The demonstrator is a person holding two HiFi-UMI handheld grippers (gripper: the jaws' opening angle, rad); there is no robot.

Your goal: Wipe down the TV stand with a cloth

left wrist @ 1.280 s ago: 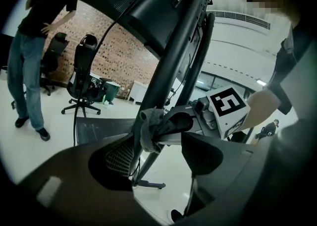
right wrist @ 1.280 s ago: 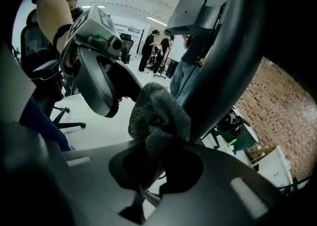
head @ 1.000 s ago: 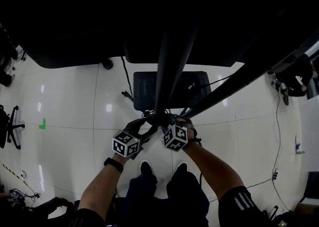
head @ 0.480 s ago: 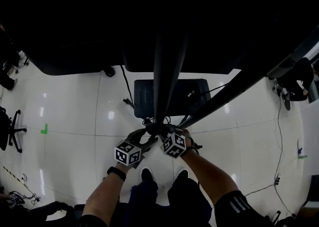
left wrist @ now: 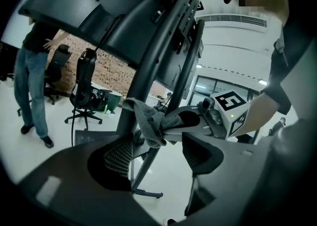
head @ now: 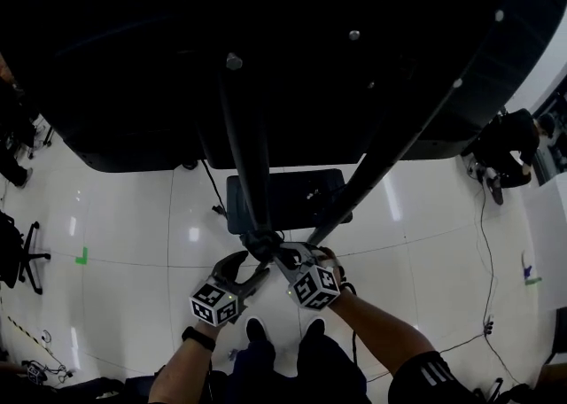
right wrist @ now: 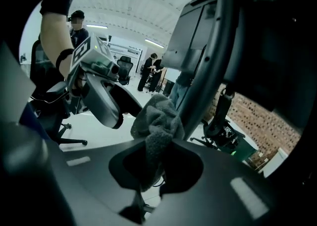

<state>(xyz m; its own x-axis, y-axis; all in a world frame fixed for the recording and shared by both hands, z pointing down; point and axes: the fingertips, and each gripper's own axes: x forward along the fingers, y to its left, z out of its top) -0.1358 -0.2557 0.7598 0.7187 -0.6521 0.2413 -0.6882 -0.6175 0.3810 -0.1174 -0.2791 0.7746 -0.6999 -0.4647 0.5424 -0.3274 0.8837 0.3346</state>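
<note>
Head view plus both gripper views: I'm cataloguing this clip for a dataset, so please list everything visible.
TV stand: one, black, two uprights rising from a base plate on the floor, centre.
screen: one, black, mounted on the stand.
cloth: one, grey, bunched against an upright.
floor: white glossy tiles.
tape mark: one, green, on the floor at left.
office chairs: at least two, black, behind the stand.
bystanders: several, in the background.
cable: black, on the floor at right.
left gripper: grey, jaws open, near the upright.
right gripper: grey, jaws shut on the cloth.
forearms: two, bare, bottom of head view.
</note>
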